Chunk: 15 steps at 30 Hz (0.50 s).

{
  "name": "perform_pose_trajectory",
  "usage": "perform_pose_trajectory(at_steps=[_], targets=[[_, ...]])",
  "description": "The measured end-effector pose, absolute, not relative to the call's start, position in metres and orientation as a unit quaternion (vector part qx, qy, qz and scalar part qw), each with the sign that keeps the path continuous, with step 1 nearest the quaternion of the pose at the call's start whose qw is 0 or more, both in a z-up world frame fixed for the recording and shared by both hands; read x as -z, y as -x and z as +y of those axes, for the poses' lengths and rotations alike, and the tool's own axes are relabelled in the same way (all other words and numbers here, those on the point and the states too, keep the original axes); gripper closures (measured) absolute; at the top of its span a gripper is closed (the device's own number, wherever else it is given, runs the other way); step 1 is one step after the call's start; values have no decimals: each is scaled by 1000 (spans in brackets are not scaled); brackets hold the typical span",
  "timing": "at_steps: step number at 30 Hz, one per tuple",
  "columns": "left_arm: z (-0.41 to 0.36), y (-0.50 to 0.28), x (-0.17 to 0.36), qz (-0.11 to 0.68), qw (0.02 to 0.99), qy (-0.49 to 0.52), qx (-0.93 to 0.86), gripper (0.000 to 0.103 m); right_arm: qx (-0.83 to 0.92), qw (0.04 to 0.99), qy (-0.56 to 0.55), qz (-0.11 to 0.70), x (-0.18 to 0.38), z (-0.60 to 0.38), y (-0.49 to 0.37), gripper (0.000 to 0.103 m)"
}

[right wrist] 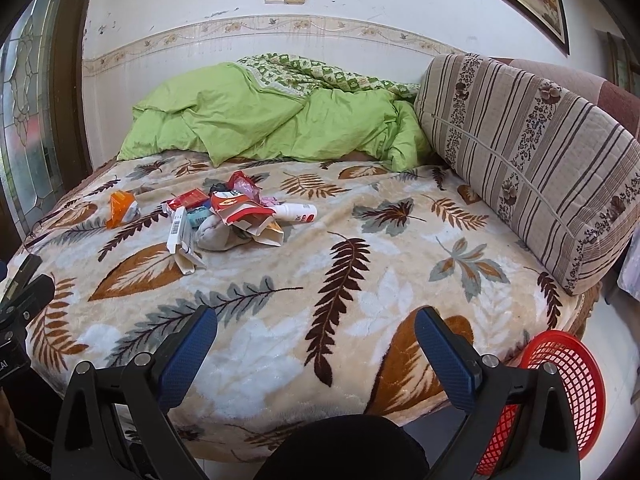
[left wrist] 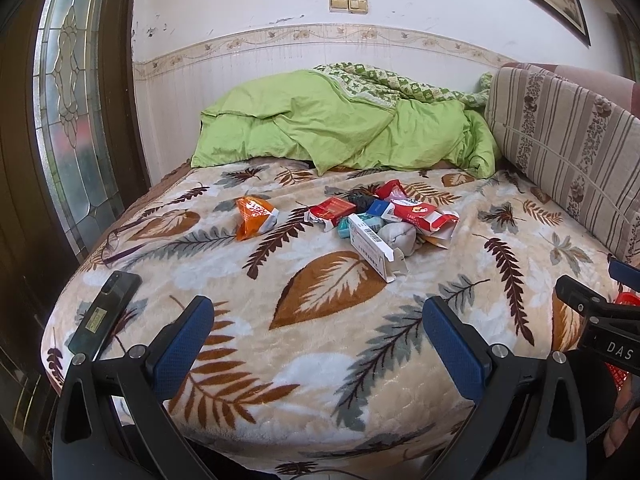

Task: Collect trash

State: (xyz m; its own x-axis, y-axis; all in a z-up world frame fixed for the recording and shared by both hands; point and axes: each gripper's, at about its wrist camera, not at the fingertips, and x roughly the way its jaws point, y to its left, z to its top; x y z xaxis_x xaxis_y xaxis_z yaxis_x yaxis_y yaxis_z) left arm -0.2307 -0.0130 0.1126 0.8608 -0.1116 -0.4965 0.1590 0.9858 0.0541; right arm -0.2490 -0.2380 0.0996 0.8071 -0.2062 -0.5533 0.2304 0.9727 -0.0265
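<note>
Left claw [left wrist: 318,344] hangs released over the near edge of the bed [left wrist: 360,380], its 2 blue pads spread wide and gripping nothing. Farther up the leaf-print blanket lies the trash pile [left wrist: 384,220], with an orange wrapper [left wrist: 254,216] apart to its left and a dark phone [left wrist: 106,312] near the bed's left edge.

Right claw [right wrist: 316,350] is likewise released and empty. Its view shows the trash pile [right wrist: 228,216] far left, and a red basket [right wrist: 560,392] beside the bed's near right corner.

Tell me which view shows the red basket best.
The right wrist view: the red basket shows its mesh wall and rim beside the bed's near corner. The left wrist view catches only a red sliver at the right edge, behind the other hand-held gripper.
</note>
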Motion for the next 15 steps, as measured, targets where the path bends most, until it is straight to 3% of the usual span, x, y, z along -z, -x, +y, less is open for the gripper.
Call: perform_pose_trajectory(at_steps=[15], targets=[[-12, 234, -107, 260, 962, -40, 69, 0, 114, 947, -17, 299, -100, -232, 244, 6]])
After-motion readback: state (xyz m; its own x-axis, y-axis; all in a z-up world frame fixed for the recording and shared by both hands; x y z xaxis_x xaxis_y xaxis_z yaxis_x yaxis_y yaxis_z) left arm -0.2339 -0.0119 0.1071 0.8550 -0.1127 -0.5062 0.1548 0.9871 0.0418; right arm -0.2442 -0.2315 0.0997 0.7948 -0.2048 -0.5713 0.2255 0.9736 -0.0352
